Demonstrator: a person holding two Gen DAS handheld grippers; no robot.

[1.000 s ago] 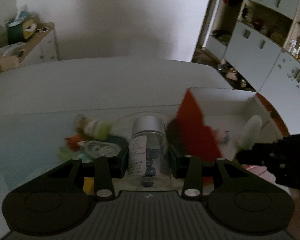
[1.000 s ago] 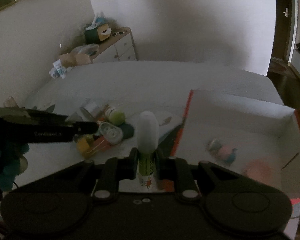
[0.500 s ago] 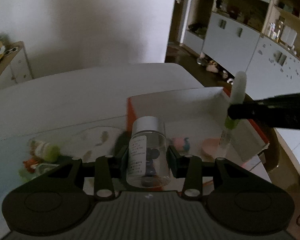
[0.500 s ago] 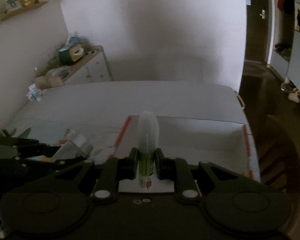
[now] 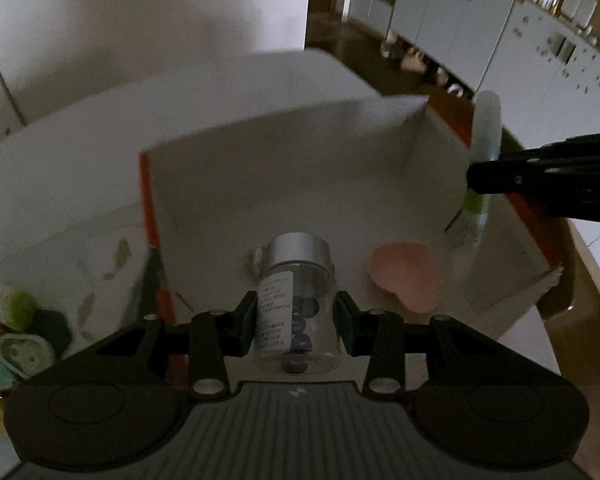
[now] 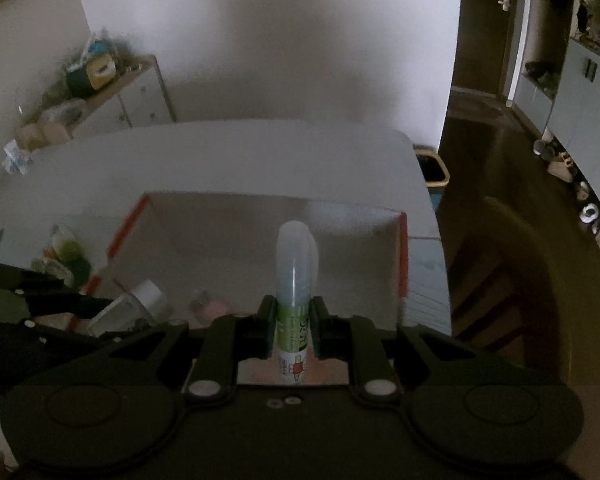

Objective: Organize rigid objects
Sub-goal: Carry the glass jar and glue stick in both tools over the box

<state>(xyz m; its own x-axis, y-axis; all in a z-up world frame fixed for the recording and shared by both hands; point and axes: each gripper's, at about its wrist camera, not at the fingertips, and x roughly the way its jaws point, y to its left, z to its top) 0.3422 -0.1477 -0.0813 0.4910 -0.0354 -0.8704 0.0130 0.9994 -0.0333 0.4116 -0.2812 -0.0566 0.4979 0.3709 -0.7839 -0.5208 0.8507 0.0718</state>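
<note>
The left gripper [image 5: 296, 322] pinches a clear jar [image 5: 296, 320] with a silver cap and dark round pieces inside, its pads pressed on the jar's 2 sides. The right gripper [image 6: 294, 330] is clamped tight on a slim green-and-white tube [image 6: 294, 280] with a translucent cap, which stands upright between the pads.

Both grippers hang over the open white box [image 5: 284, 168] with orange edges, so the step in hand looks like the drop-off: 2 rigid items carried to the box and ready to be put in. The jar sits above the box floor near its left wall; the tube is toward the right wall. A pink heart-shaped piece [image 5: 406, 274] already lies on the floor between them, with a small pale item just behind the jar's cap.

Next, each gripper probably needs to sink lower inside the walls, then spread to let go, keeping clear of the pink piece and of each other.

Both grippers tilt steeply downward, side by side. A loose heap of small items [image 5: 16, 328] waits on the surface left of the box.
</note>
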